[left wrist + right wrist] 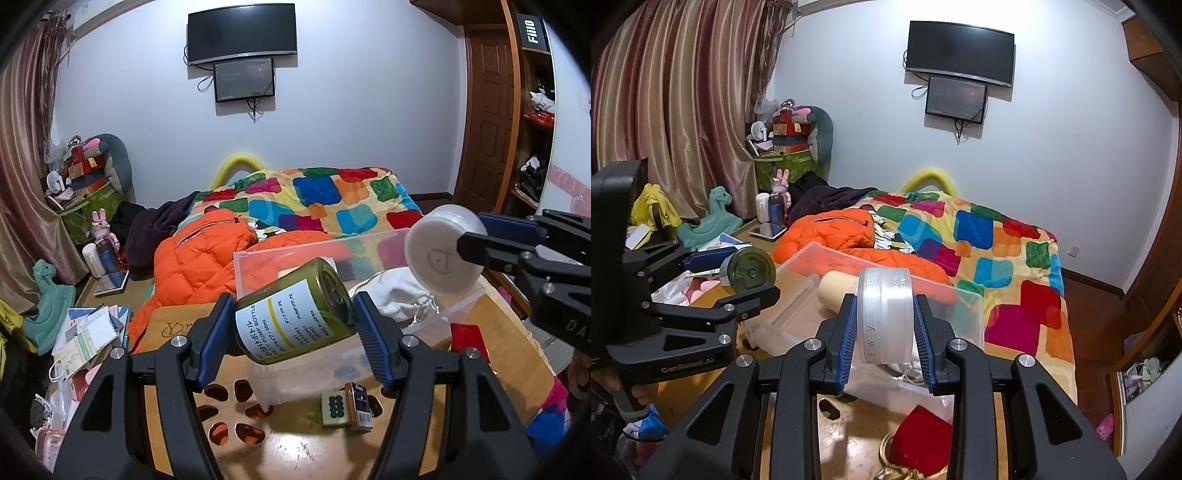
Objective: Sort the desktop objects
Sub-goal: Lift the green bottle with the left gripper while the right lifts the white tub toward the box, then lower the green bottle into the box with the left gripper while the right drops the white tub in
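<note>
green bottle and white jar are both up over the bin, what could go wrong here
1. The green bottle sits tilted in the left gripper, so it might twist or slip out.
2. The white jar is pinched on its smooth curved wall by the right gripper and could squirt free.
3. Both grippers crowd above the clear bin and may collide.
</note>
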### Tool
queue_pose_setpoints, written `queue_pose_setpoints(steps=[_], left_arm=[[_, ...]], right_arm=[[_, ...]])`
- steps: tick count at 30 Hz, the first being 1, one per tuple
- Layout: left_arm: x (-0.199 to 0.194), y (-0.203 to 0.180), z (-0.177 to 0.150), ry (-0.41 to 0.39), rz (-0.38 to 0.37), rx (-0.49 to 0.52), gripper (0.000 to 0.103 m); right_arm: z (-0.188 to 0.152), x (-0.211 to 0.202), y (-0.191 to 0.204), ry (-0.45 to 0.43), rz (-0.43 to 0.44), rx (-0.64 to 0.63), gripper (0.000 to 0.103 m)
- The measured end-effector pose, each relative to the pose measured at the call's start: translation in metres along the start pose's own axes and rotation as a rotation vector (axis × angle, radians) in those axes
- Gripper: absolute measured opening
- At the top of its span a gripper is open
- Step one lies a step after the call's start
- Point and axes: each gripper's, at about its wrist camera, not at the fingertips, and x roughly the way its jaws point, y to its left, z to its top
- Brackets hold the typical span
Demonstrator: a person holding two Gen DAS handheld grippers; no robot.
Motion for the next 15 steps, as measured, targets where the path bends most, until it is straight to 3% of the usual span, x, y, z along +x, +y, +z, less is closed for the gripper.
queue_pose_setpoints(steps=[15], left_arm=[[0.039, 0.000, 0.005, 0.025, -0.004, -0.001, 0.064]], right_arm=[[-0.008, 0.047, -0.010, 0.065, 0.025, 0.016, 0.027]])
